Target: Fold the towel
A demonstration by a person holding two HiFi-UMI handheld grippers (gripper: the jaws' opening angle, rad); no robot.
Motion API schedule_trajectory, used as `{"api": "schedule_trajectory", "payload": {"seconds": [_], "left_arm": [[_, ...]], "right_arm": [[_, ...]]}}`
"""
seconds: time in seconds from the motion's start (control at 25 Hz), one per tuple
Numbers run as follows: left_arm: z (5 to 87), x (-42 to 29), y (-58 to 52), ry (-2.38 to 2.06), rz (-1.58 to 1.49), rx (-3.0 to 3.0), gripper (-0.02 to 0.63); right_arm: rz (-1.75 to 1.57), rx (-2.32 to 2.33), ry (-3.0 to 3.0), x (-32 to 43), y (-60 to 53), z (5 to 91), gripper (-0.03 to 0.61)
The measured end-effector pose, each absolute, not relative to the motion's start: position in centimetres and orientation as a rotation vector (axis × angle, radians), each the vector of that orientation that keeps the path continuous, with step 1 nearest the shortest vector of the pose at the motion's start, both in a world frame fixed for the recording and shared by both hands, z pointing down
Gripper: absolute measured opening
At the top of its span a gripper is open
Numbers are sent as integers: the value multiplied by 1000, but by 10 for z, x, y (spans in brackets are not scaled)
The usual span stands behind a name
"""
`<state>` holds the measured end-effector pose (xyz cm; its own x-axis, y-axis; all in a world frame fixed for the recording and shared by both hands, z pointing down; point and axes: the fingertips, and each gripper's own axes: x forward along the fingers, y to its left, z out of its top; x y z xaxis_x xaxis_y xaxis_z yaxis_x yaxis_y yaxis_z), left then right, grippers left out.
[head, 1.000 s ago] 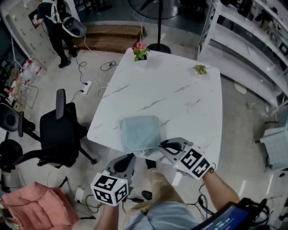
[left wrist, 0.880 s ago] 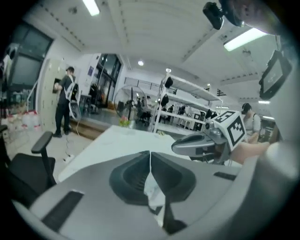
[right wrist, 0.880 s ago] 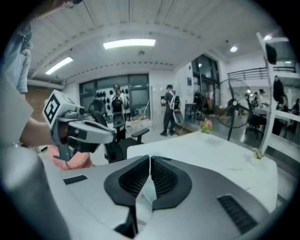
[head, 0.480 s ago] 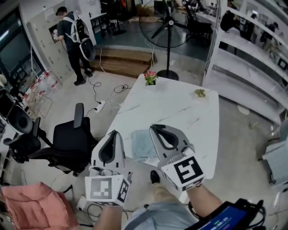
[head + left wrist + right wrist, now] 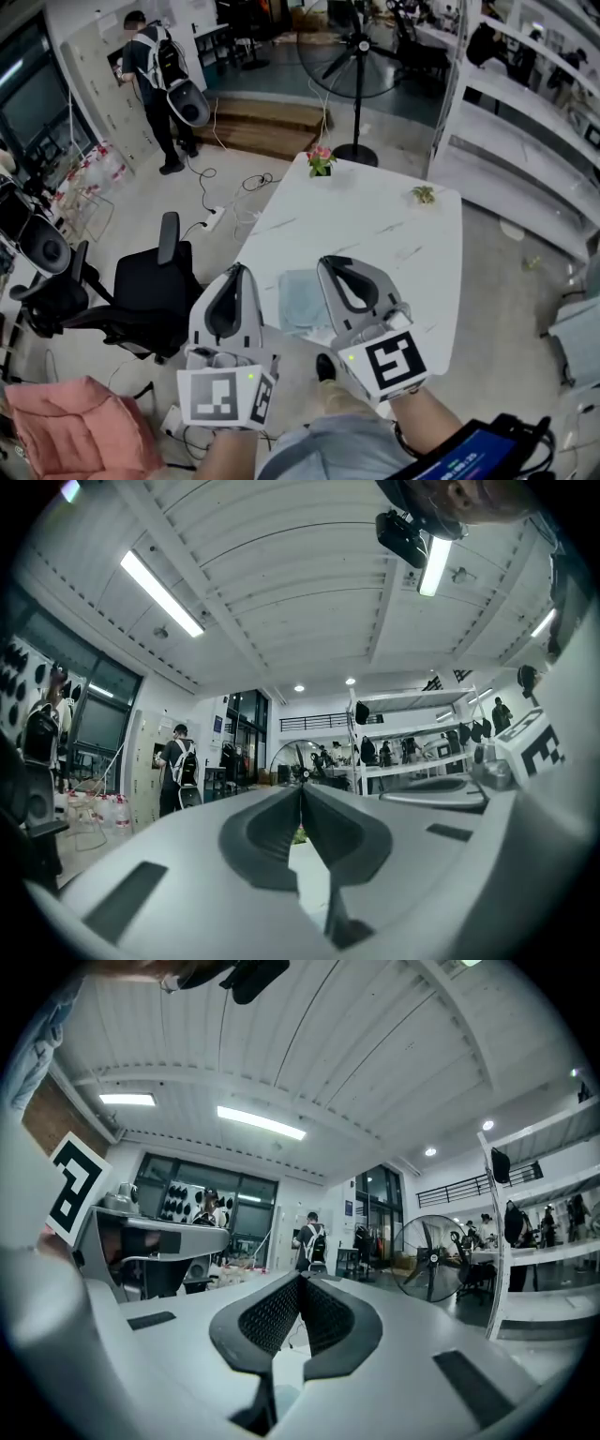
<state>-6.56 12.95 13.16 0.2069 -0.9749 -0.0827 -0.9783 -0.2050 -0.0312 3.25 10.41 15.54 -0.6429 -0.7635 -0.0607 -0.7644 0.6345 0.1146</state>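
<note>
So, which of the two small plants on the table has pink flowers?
The plant at the far left corner; the other plant, further right, is only green.

towel: on table, at its near edge
left gripper: left of towel, over table's near-left edge
right gripper: right of towel
flower pot: table's far-left corner
small plant: table's far side, right of flower pot
fan: behind table
chair: left of table
shelves: right of table
</note>
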Motion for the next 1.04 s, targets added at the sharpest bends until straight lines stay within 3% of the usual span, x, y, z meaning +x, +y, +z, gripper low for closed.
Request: {"api": "schedule_trajectory", "payload": {"seconds": [1.04], "left_arm": [[129, -74, 121, 1934, 67, -2367, 8]], "right_arm": [[207, -1327, 2831, 21, 94, 158, 17]]}}
